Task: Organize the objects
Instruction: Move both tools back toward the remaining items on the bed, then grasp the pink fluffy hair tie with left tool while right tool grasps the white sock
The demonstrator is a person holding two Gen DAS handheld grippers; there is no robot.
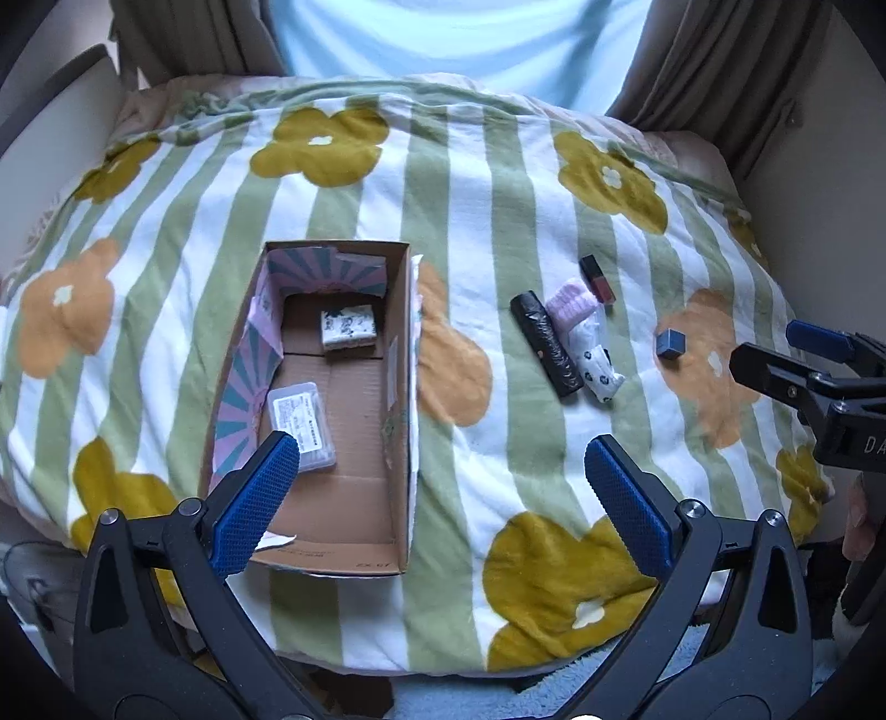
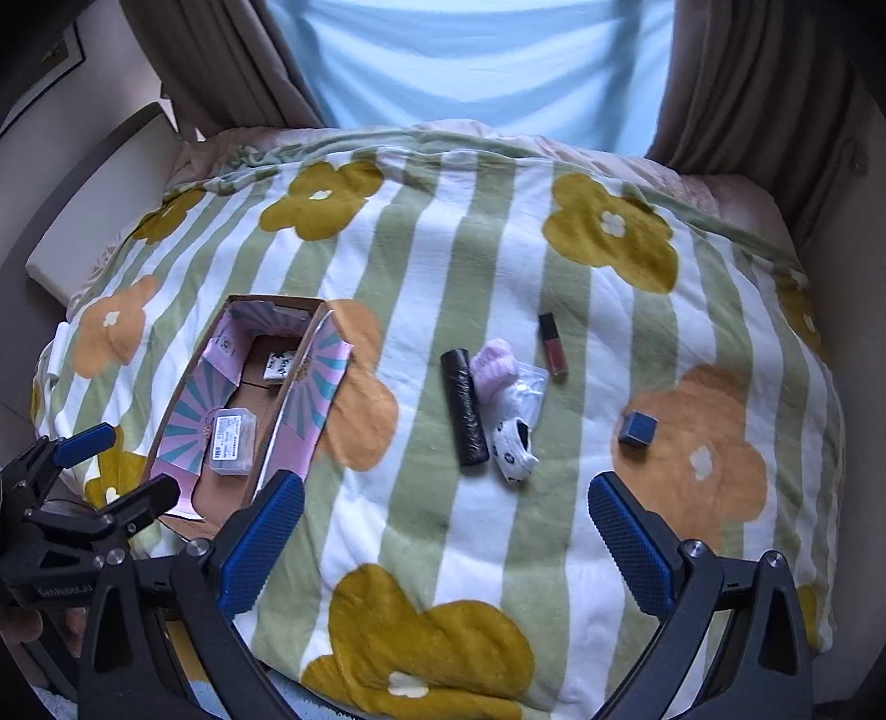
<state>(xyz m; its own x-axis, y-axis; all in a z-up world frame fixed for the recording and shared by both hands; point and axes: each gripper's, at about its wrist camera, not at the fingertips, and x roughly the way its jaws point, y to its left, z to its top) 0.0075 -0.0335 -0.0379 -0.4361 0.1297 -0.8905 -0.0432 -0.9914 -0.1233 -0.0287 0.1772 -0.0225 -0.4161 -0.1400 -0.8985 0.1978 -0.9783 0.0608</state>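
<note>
An open cardboard box [image 1: 401, 354] [image 2: 183, 382] lies on the flowered blanket. It holds a small patterned white box [image 1: 349, 327] [image 2: 278, 365] and a clear plastic case [image 1: 303, 423] [image 2: 232, 440]. On the blanket to its right lie a black roll [image 1: 545, 343] [image 2: 464, 412], a pink and white packet of socks [image 1: 584, 338] [image 2: 509, 410], a red lip gloss tube [image 1: 598, 279] [image 2: 552, 343] and a small blue cube [image 1: 670, 343] [image 2: 637, 429]. My left gripper [image 1: 443, 487] [image 2: 119, 462] is open and empty above the box's near end. My right gripper [image 2: 446, 531] [image 1: 767, 349] is open and empty, short of the items.
The striped blanket [image 1: 498, 221] [image 2: 443, 266] with yellow and orange flowers covers a rounded surface. A person in a light blue shirt [image 1: 454, 44] sits at the far side. Brown curtains [image 2: 747, 83] hang on both sides. A white cushion [image 2: 94, 221] lies at the left.
</note>
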